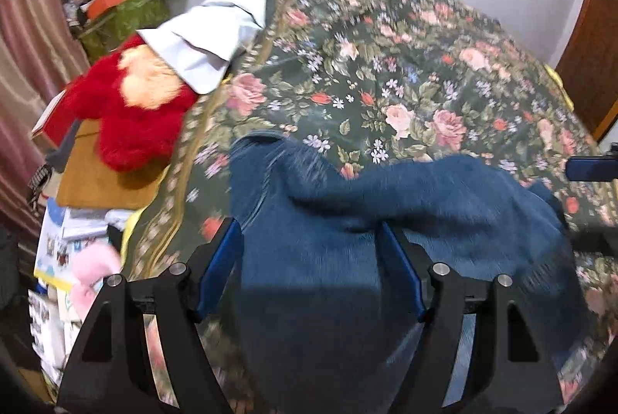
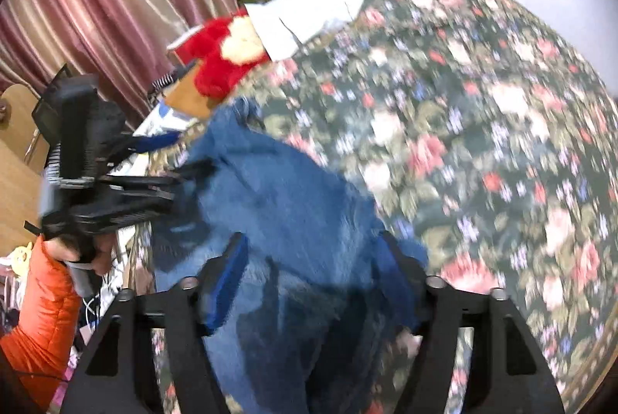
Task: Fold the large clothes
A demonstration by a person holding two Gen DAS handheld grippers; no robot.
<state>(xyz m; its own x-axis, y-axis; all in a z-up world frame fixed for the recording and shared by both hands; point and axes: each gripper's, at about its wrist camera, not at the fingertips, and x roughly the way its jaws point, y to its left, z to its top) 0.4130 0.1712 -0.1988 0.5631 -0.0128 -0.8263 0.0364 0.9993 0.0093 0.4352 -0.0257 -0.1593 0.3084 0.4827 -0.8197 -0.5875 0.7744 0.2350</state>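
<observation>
Blue jeans (image 1: pixel 328 259): spread lengthwise between both wide-parted claws, left gripper (image 1: pixel 309 247) and right gripper (image 2: pixel 313 259), neither clamped.

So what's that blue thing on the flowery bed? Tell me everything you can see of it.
It is a blue denim garment, probably jeans, though blur hides details. The cloth looks thick and faded, with visible seams. It lies crumpled on the floral bedspread, one part stretching toward the bed's right side. It sits between the spread fingers of both the left gripper and the right gripper; whether either is pinching it I cannot tell.
</observation>
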